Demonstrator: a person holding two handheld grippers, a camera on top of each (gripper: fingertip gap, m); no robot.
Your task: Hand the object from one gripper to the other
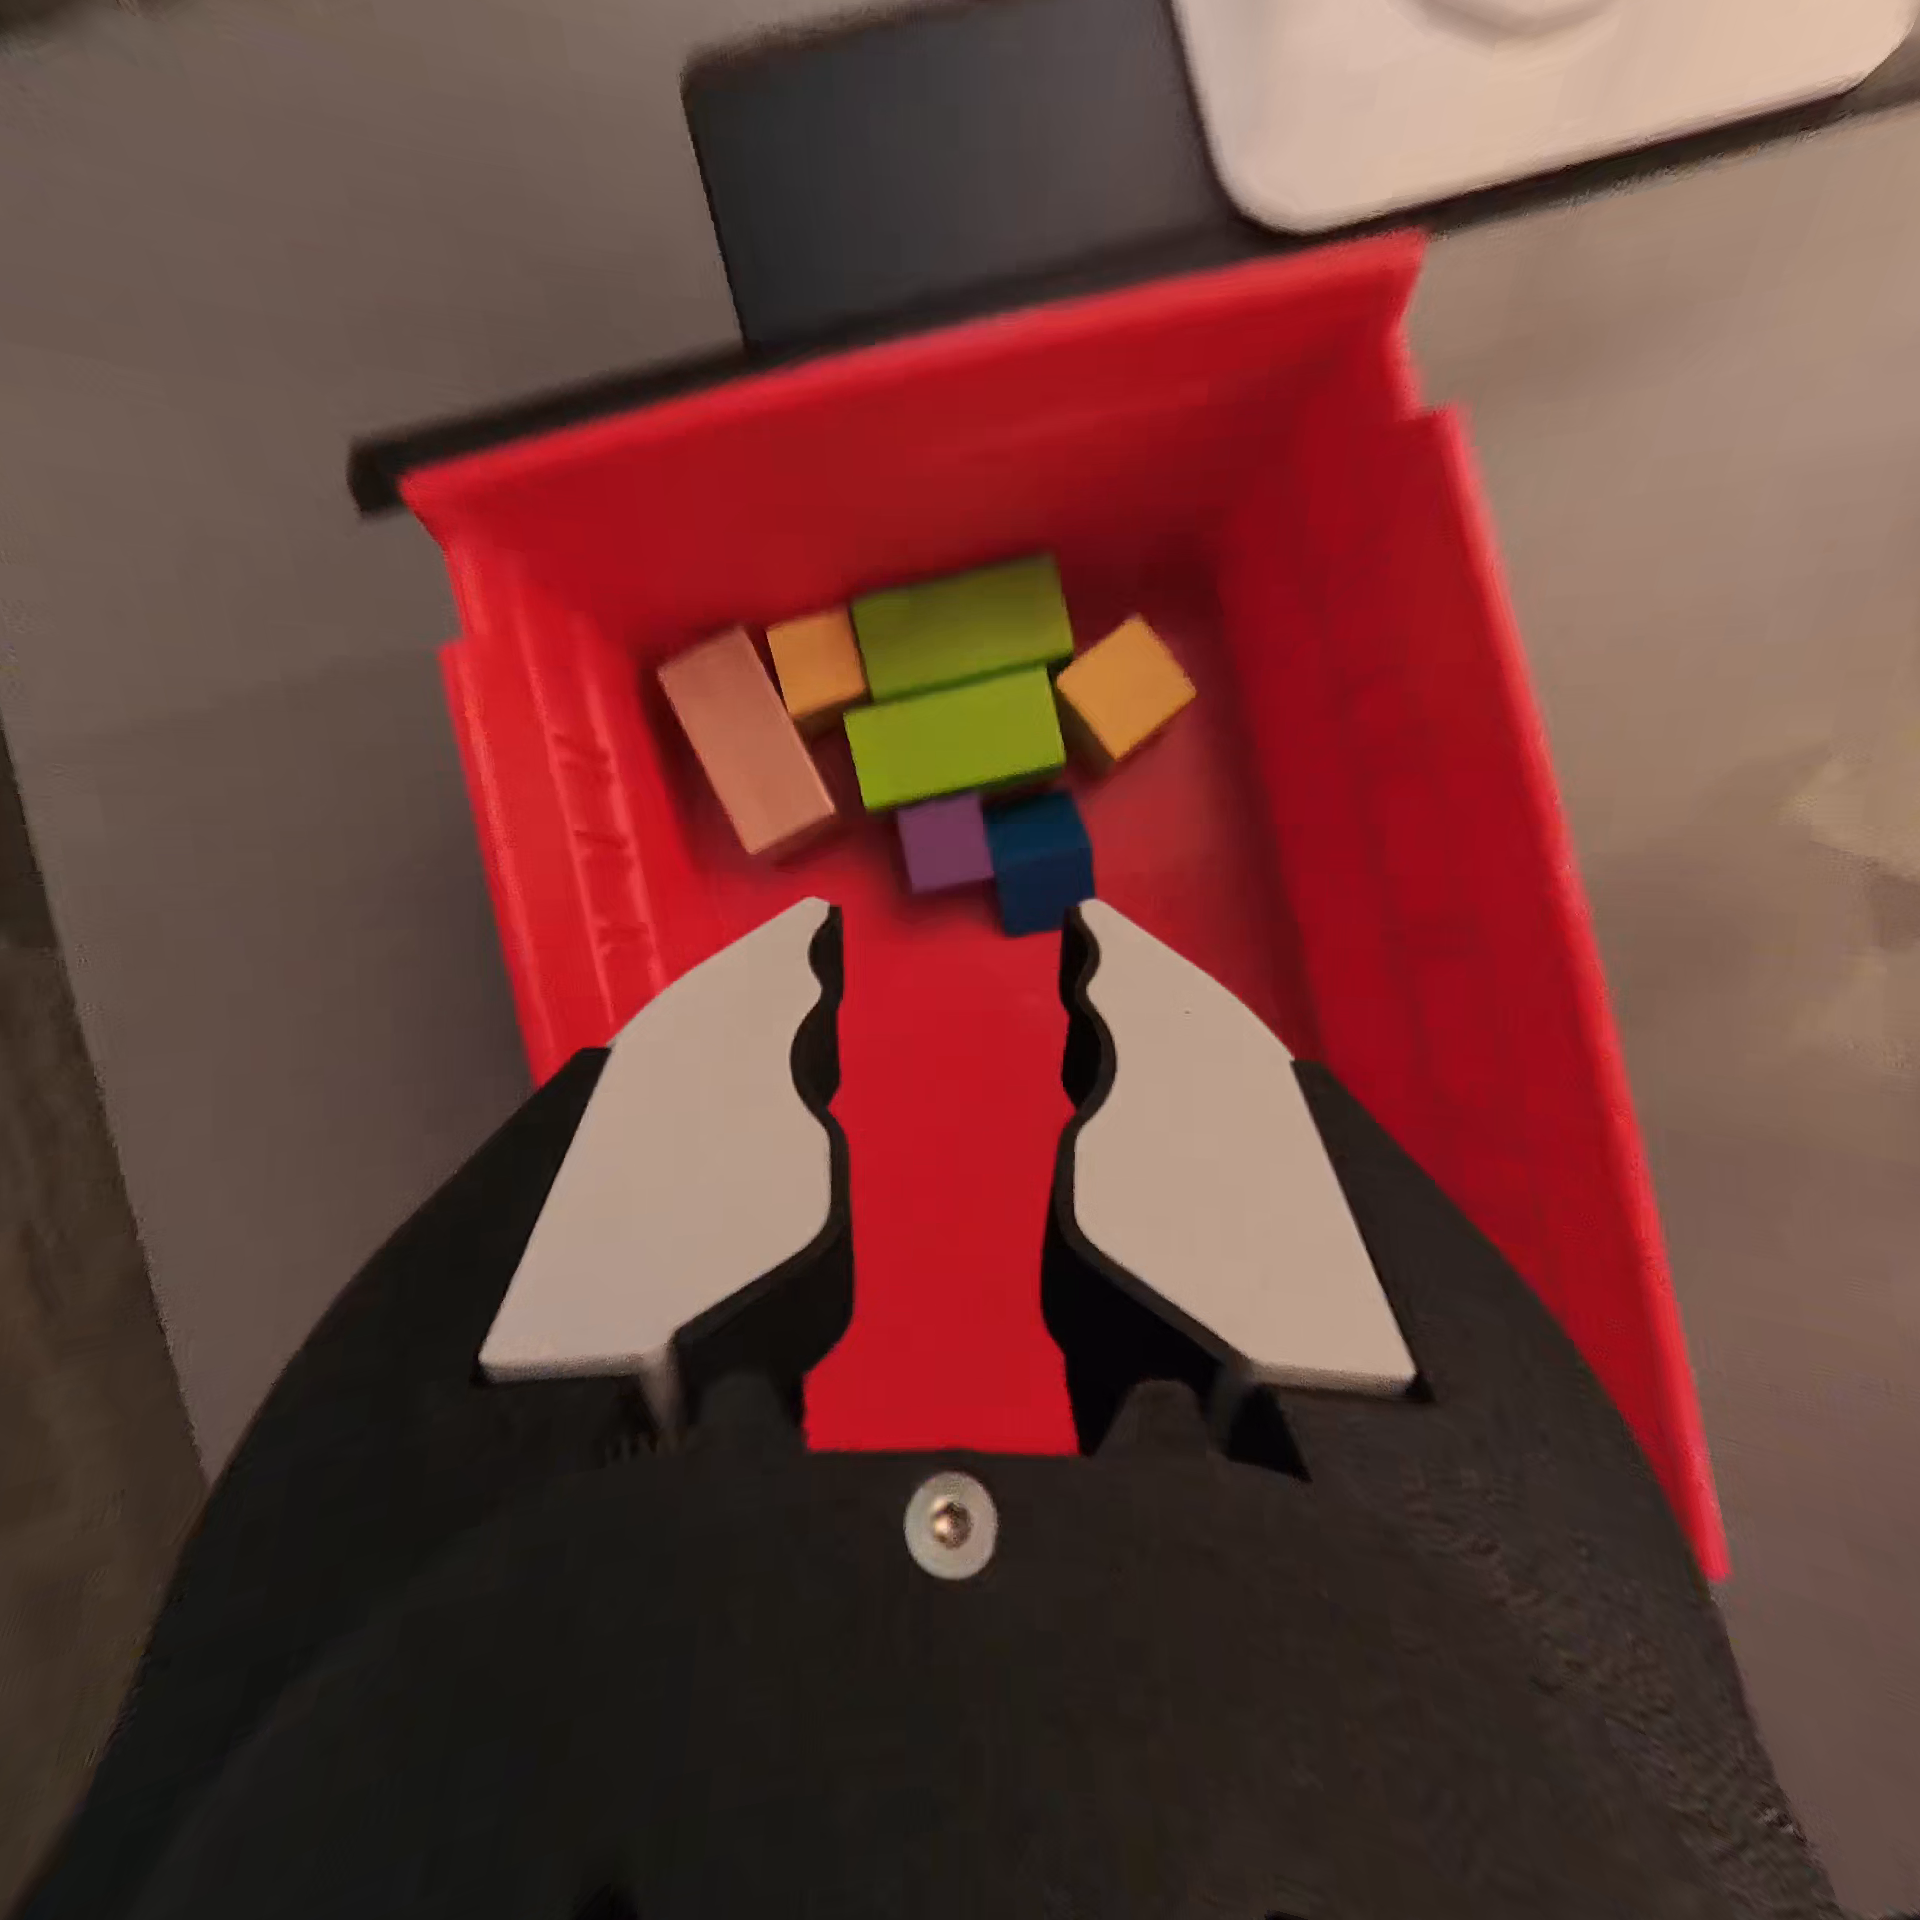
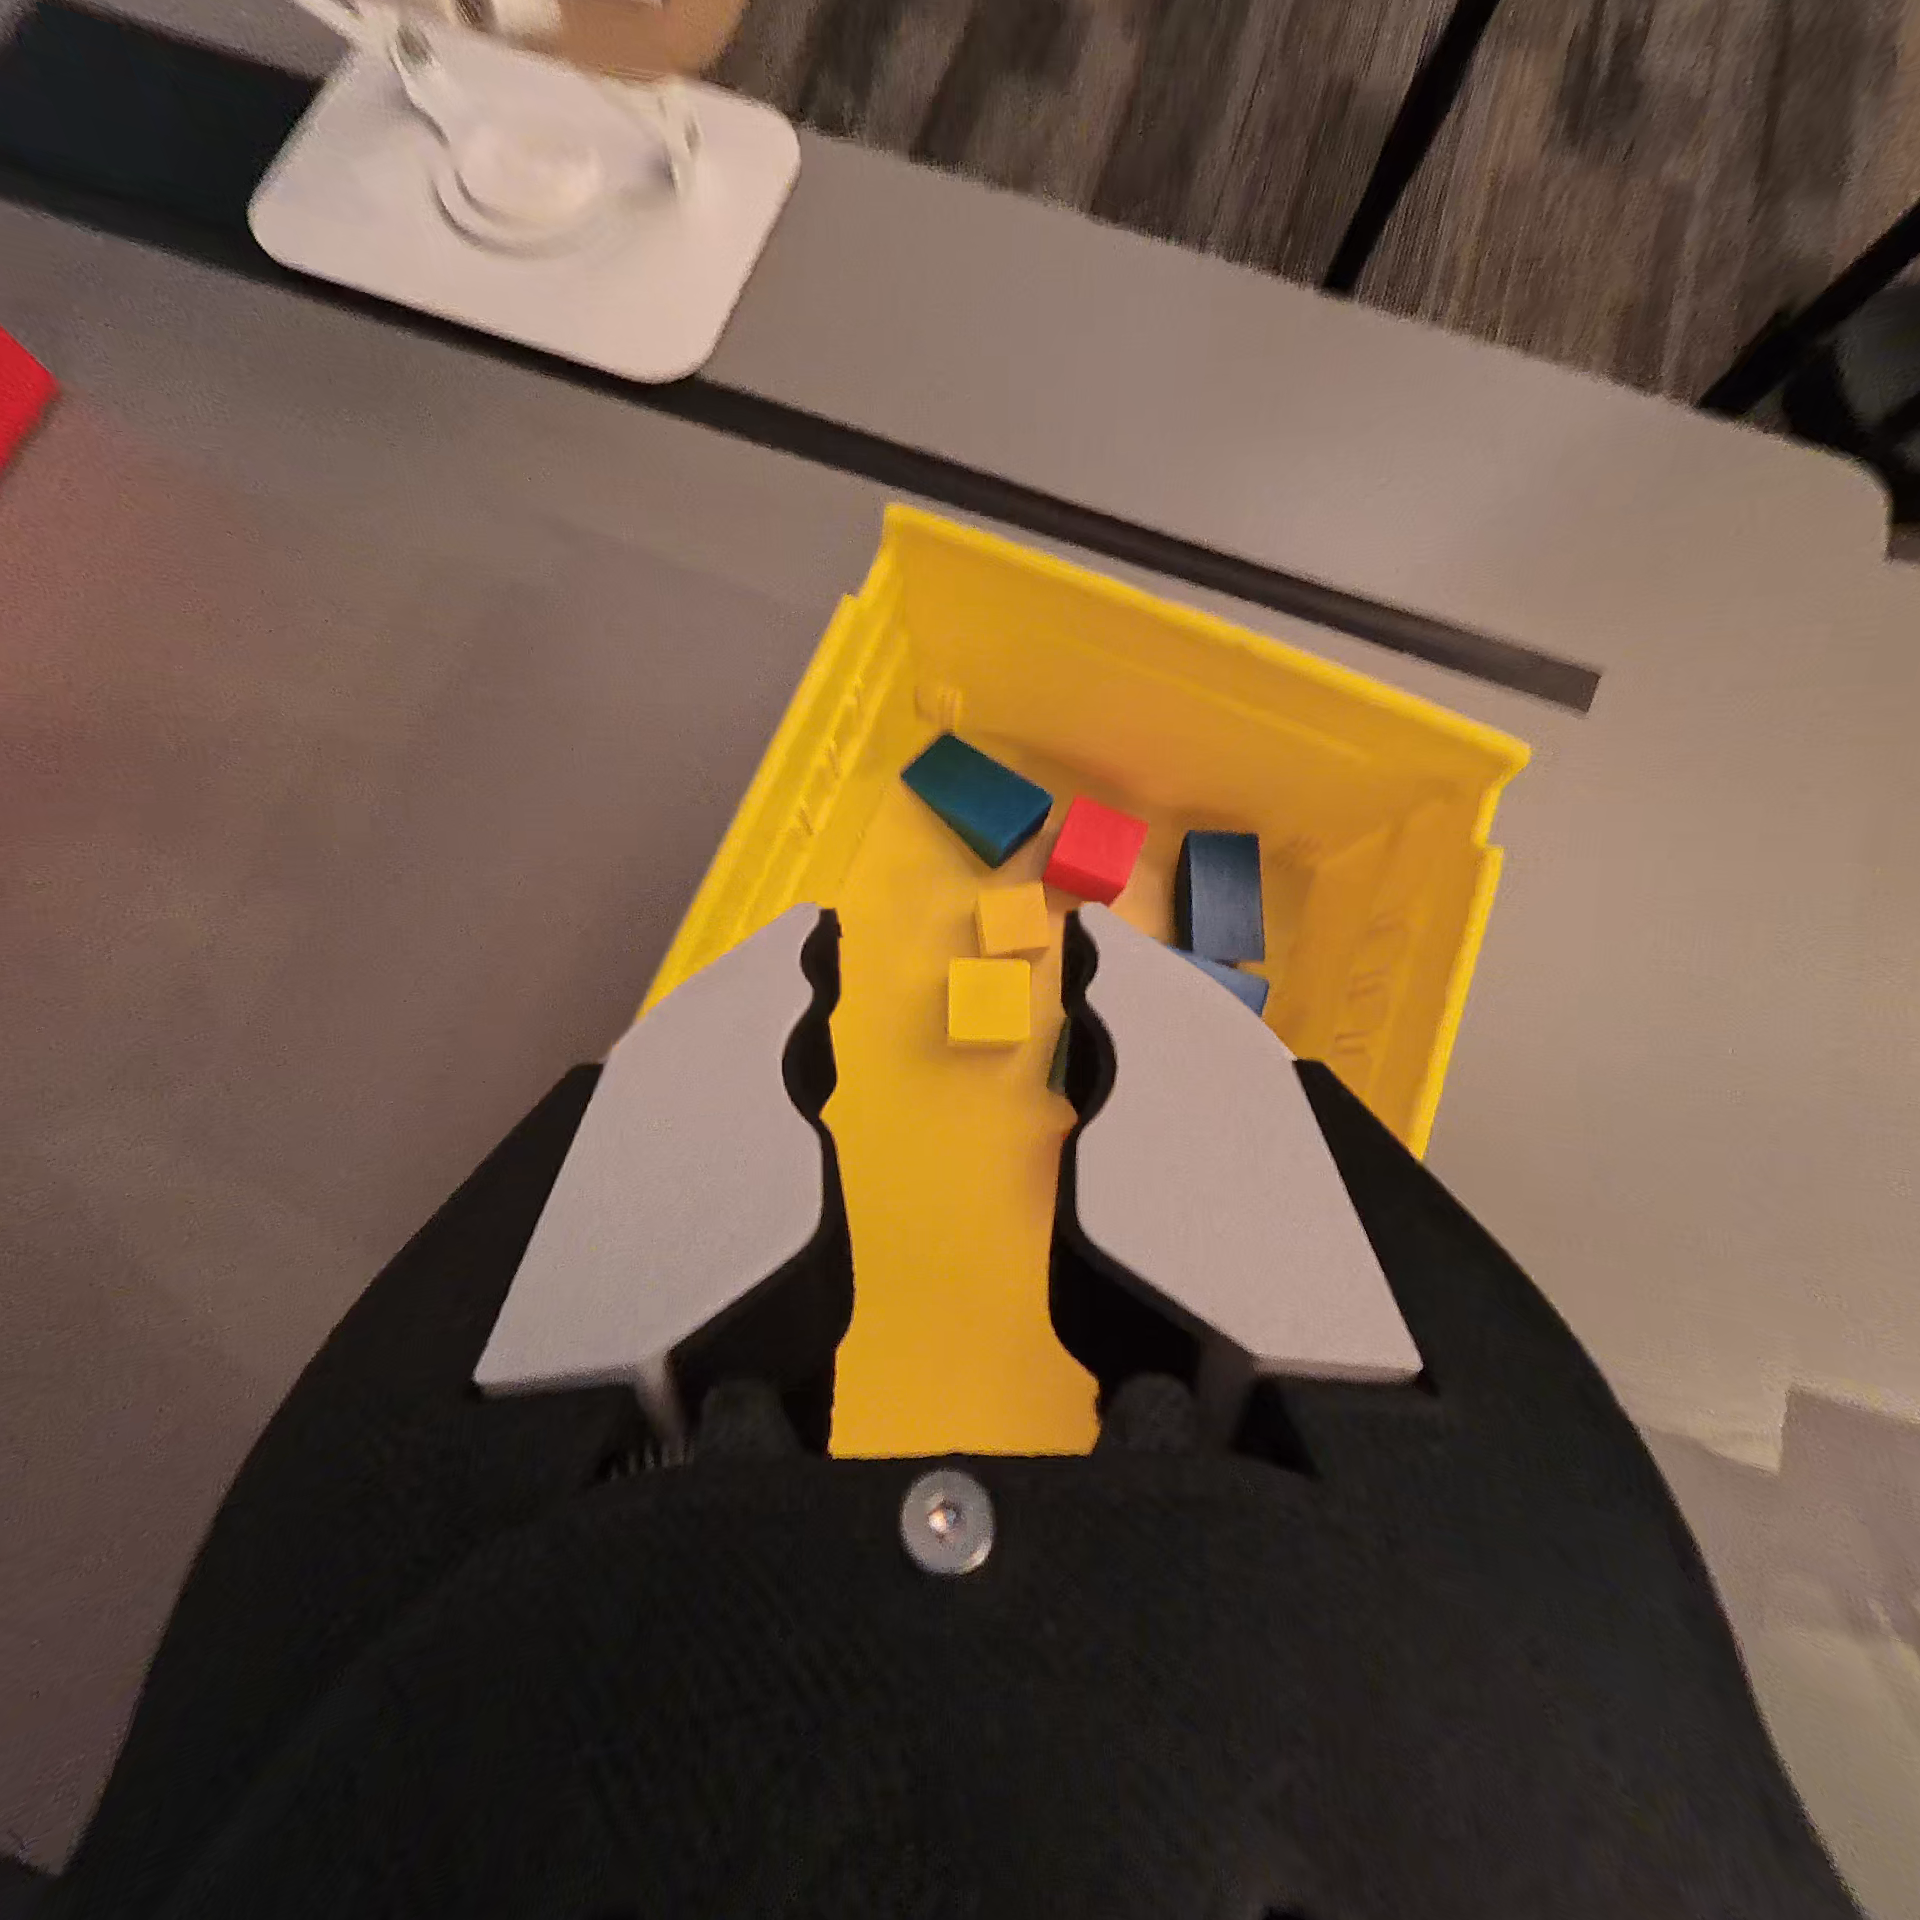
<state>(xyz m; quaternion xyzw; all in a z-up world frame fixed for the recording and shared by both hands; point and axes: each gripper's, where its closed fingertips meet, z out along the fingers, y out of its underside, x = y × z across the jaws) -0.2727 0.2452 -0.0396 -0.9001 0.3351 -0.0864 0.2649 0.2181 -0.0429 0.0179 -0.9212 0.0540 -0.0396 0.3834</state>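
The left gripper [image 1: 951, 914] hangs over a red bin [image 1: 1351, 727] on a grey table [image 1: 208, 312]; its jaws stand apart with nothing between them, only the bin's red floor showing through the gap. In the bin lies a tight cluster of blocks; 2 green bars [image 1: 956, 675] lie side by side in the middle; a pink bar [image 1: 743, 753] lies to their left, slanted; 1 orange cube [image 1: 816, 660] sits between the pink bar and the upper green bar, another orange cube [image 1: 1122, 686] just right of the green pair; a purple cube [image 1: 940, 842] and a dark blue cube [image 1: 1039, 857] touch each other below the green bars, the blue one just ahead of the right fingertip [image 1: 1101, 935]. Beyond the bin a dark slab [image 1: 935, 187] and a white tray [image 1: 1507, 104] lie at the table's far edge.

The right gripper [image 2: 951, 914] hangs over a yellow bin [image 2: 1195, 665]; its jaws are also apart and empty. Inside lie a teal wedge [image 2: 977, 795], a red cube [image 2: 1096, 847], a blue block [image 2: 1221, 894], a light blue piece [image 2: 1242, 987] mostly hidden behind the right finger, an orange square [image 2: 1011, 920] and a yellow cube [image 2: 987, 1000]; the last 2 show in the gap ahead of the fingertips. A clear glass [image 2: 540, 135] stands on the white tray, far left; a red corner [image 2: 16, 400] shows at the left edge.

Neither gripper holds a block; which block is to be handed over I cannot tell; all lie in the bins.
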